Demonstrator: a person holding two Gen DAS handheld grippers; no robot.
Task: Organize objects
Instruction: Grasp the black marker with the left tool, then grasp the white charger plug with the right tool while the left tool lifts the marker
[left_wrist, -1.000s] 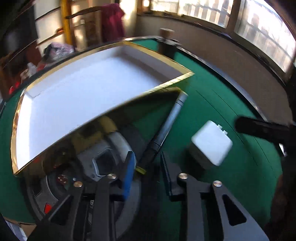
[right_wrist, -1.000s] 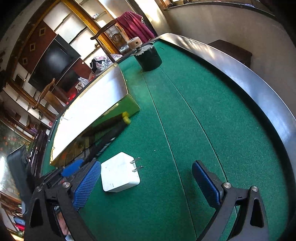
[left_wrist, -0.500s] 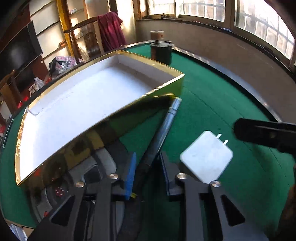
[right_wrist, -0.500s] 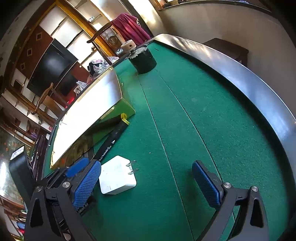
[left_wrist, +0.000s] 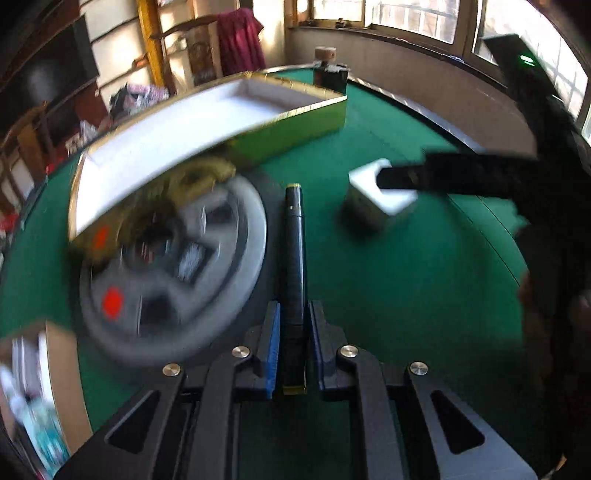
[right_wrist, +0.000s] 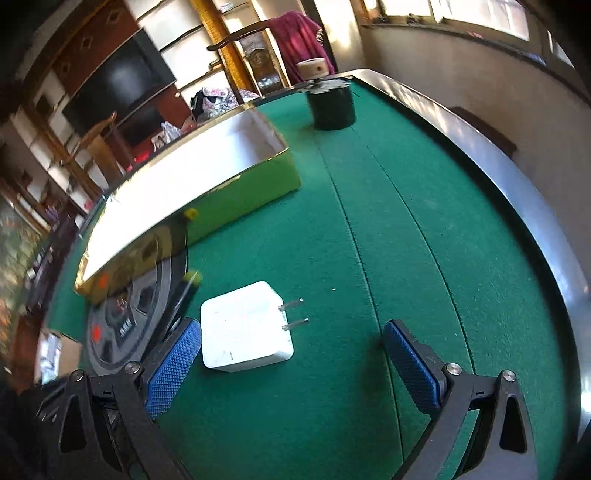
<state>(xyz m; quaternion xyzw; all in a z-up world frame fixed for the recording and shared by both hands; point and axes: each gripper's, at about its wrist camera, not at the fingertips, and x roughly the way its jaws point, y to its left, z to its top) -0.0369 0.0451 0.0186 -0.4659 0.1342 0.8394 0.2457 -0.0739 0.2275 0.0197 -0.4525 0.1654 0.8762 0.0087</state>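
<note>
The marker (left_wrist: 293, 258) sits between your left gripper's (left_wrist: 294, 347) fingers (left_wrist: 272, 343), pinched on both sides by the blue pads, its dark barrel pointing straight ahead above the green surface (left_wrist: 388, 295). In the right wrist view only its yellow tip (right_wrist: 192, 276) and a short stretch of barrel show, just left of the white charger.

Going from largest down: the green felt surface (right_wrist: 369, 240) carries everything, with a silvery rim (right_wrist: 498, 177) running along its right edge. On its left half you have the long gold-edged box (left_wrist: 192, 122), white inside, its shiny side wall mirroring what lies in front of it. Close against that wall lies a round grey weight plate (left_wrist: 173, 280) with red dots, blurred in the left wrist view; the right wrist view shows it (right_wrist: 125, 325) partly behind your right gripper's left finger. At the far end of the surface stands a dark cylindrical pot (right_wrist: 332, 107) with a wooden knob on top.

The white charger (right_wrist: 245, 326) lies flat on the felt, its two prongs pointing right, just beside the marker and apart from the box. Your right gripper (right_wrist: 295, 365) has its fingers spread wide and holds nothing; the charger lies between them, nearly touching the left blue pad (right_wrist: 173, 369) and well clear of the right one. From the left wrist view, one black finger (left_wrist: 443, 177) of that gripper reaches across the charger (left_wrist: 376, 199).
</note>
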